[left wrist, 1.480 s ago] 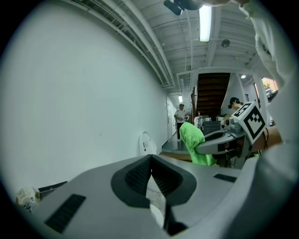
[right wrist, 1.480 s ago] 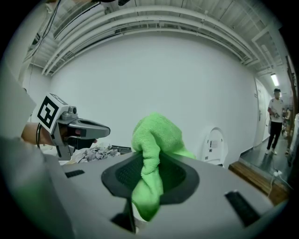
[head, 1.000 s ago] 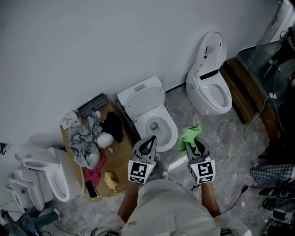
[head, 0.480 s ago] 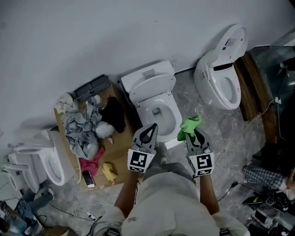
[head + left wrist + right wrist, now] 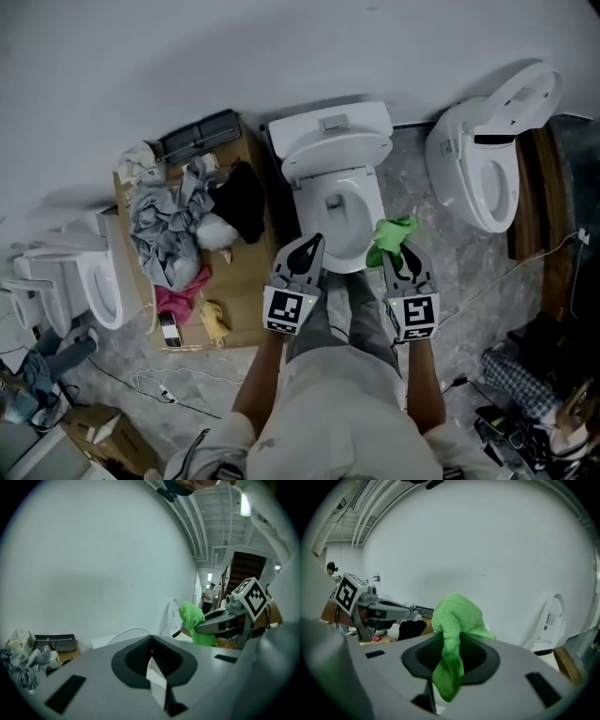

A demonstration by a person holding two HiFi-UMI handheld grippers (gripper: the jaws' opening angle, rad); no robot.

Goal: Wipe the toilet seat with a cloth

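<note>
Compared with one second ago, I note that the middle toilet [image 5: 336, 155] has moved from a skewed position up and to one side in the head view to sit square ahead of both grippers, its bowl between and just beyond them; the neighbouring toilet [image 5: 487, 178] has slid toward the right edge. The green cloth [image 5: 390, 238], previously seen over bare floor right of the bowl, now overlaps the right rim of the toilet seat [image 5: 316, 225] in the head view; I cannot confirm contact from any view. The right gripper [image 5: 395, 253] has its jaws pinched on the cloth, and its own view shows the cloth [image 5: 453, 620] bunched above the jaws with a tail hanging down between them. The left gripper [image 5: 310, 246] has its jaws pressed together with nothing between them, as the left gripper view confirms [image 5: 151, 644]; it sits at the bowl's front left, apart from the cloth. A heap of clothes [image 5: 178, 234] lies on cardboard left of the toilet.
</note>
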